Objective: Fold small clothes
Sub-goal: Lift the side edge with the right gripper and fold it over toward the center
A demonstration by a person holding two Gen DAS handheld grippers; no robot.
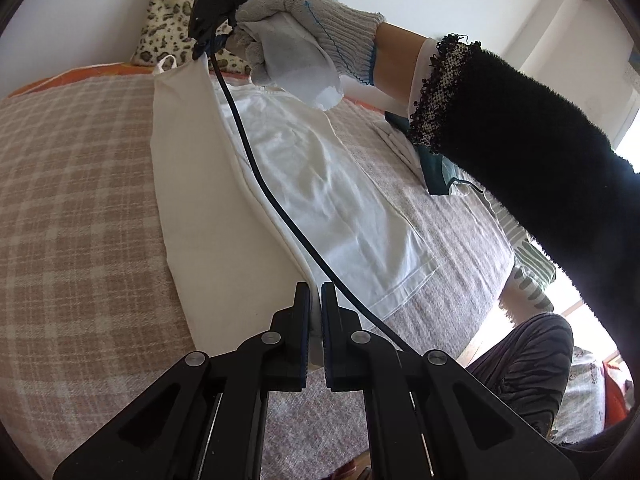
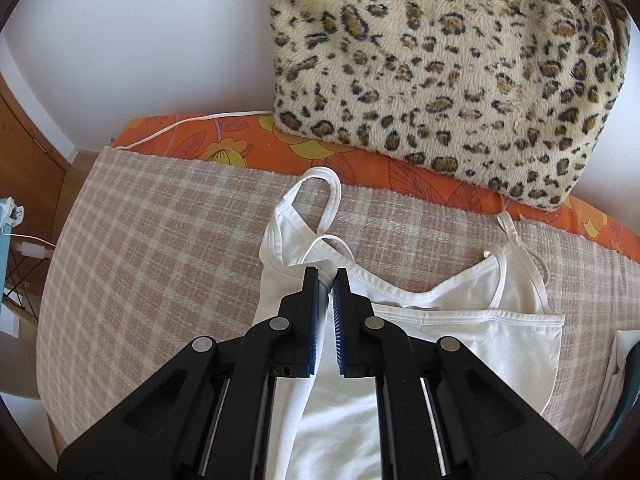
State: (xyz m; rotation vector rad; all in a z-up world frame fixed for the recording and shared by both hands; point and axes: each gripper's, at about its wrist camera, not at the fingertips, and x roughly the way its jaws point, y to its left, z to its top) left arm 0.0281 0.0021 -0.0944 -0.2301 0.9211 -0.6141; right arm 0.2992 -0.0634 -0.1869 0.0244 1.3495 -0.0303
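Note:
A white strappy camisole [image 1: 304, 184] lies on a checked blanket [image 1: 80, 208]. One long side of it is lifted into a raised fold [image 1: 192, 200]. My left gripper [image 1: 316, 292] is shut on the hem end of that lifted edge. In the left wrist view my right gripper [image 1: 202, 46], held by a gloved hand [image 1: 288, 36], pinches the far top corner by the strap. In the right wrist view my right gripper [image 2: 326, 276] is shut on the camisole [image 2: 460, 312] at its top edge beside the left strap [image 2: 320, 200]; the other straps lie flat to the right.
A leopard-print plush cushion [image 2: 460, 80] leans on the wall behind an orange flowered sheet [image 2: 208, 144]. A black cable [image 1: 256, 168] runs across the camisole. Folded teal and white cloth [image 1: 432, 164] lies at the blanket's right. A black fuzzy sleeve [image 1: 540, 168] crosses there.

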